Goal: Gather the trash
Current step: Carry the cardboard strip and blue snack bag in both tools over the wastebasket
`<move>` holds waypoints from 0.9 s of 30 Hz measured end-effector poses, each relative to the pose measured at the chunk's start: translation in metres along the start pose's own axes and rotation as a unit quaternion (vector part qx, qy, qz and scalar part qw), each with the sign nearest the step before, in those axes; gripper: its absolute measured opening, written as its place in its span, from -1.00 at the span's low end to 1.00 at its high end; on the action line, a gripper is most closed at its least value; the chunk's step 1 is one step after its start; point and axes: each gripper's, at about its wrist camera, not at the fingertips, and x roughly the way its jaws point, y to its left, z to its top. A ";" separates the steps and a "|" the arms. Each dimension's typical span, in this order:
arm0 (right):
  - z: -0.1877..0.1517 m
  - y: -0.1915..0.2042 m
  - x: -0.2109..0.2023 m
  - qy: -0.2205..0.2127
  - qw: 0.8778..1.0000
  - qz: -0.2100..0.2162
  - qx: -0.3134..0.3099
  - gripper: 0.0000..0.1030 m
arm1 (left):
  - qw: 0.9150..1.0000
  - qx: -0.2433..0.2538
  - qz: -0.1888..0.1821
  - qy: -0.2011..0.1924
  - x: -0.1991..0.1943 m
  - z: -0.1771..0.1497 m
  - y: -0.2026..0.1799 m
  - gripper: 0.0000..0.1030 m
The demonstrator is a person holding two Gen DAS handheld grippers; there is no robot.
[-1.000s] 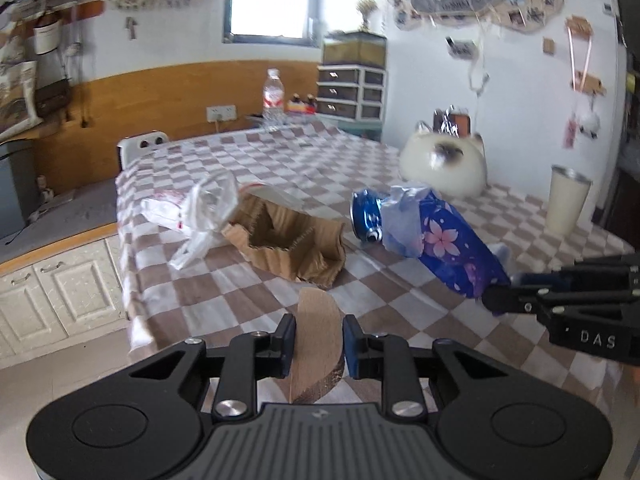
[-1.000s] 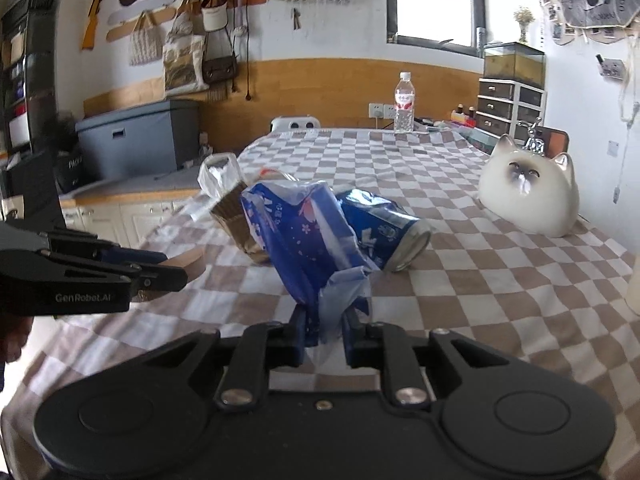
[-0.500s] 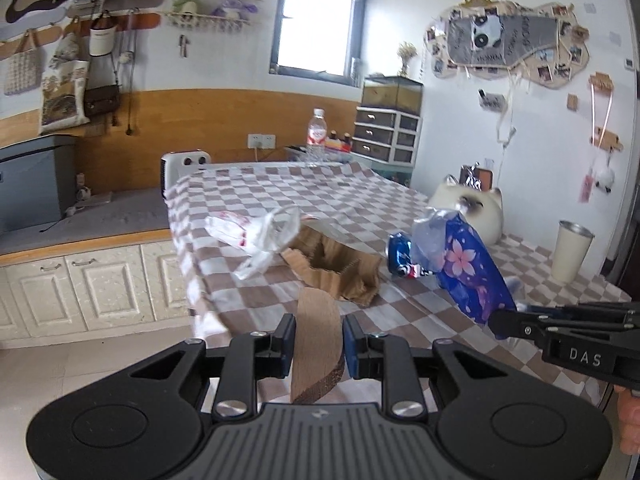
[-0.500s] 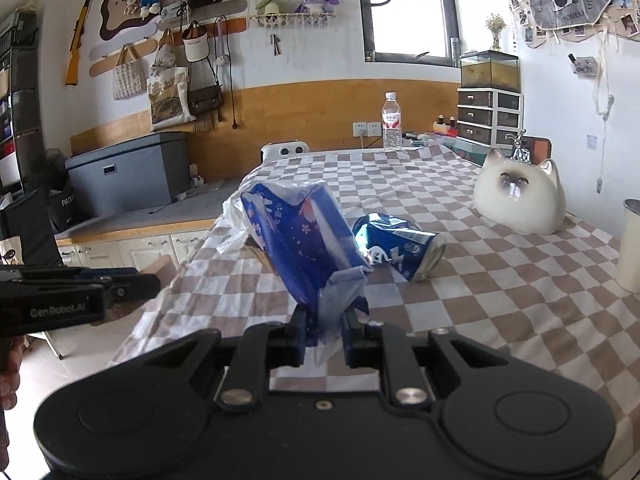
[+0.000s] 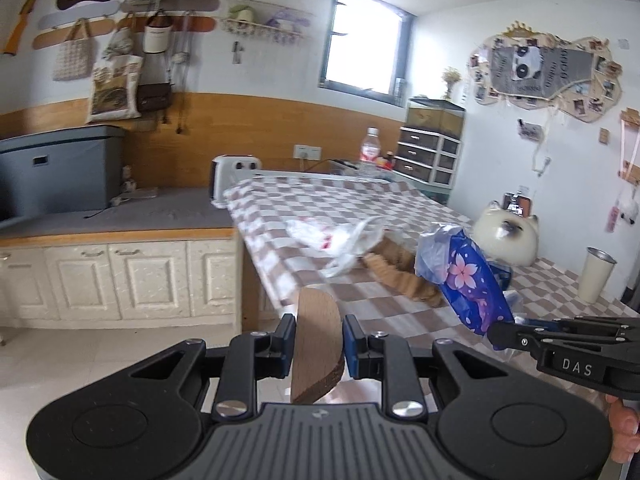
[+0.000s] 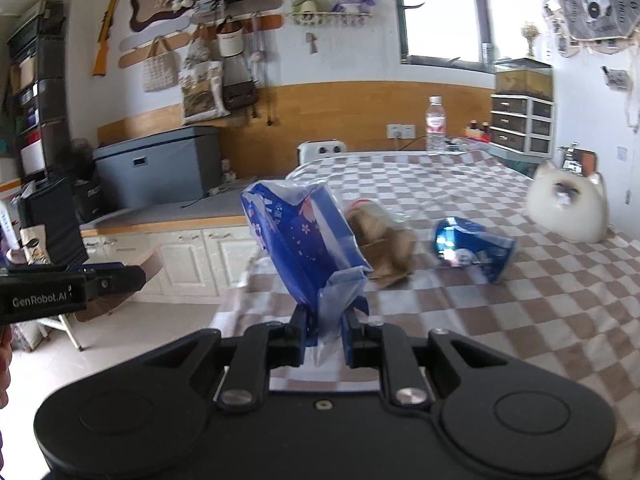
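Both jaws were clamped — the left gripper [image 5: 319, 342] on a cardboard scrap [image 5: 316, 344], the right gripper [image 6: 325, 330] on the blue floral wrapper [image 6: 298, 236] — held off the tabletop [image 6: 520, 300], where the crushed can [image 6: 472, 246] lay nearer the right.

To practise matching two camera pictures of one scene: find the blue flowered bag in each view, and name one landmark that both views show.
Left wrist view: the blue flowered bag is right of centre, its lower end pinched in the right claw.
Right wrist view: the bag is at centre, rising from that claw at the bottom.
Shared landmark: the white cat figure on the checked table, at the right in both.
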 end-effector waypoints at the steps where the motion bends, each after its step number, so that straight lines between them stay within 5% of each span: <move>1: -0.001 0.007 0.003 0.002 1.000 0.004 -0.003 -0.65 | 1.000 -0.003 0.004 0.000 -0.003 -0.001 0.007 -0.48; 12: -0.015 0.075 0.032 0.033 0.998 0.056 -0.012 -0.65 | 0.998 -0.041 0.050 0.012 -0.021 -0.021 0.072 -0.48; 27: -0.068 0.156 0.097 0.121 0.987 0.105 -0.028 -0.65 | 0.987 -0.101 0.091 0.082 -0.001 -0.082 0.151 -0.48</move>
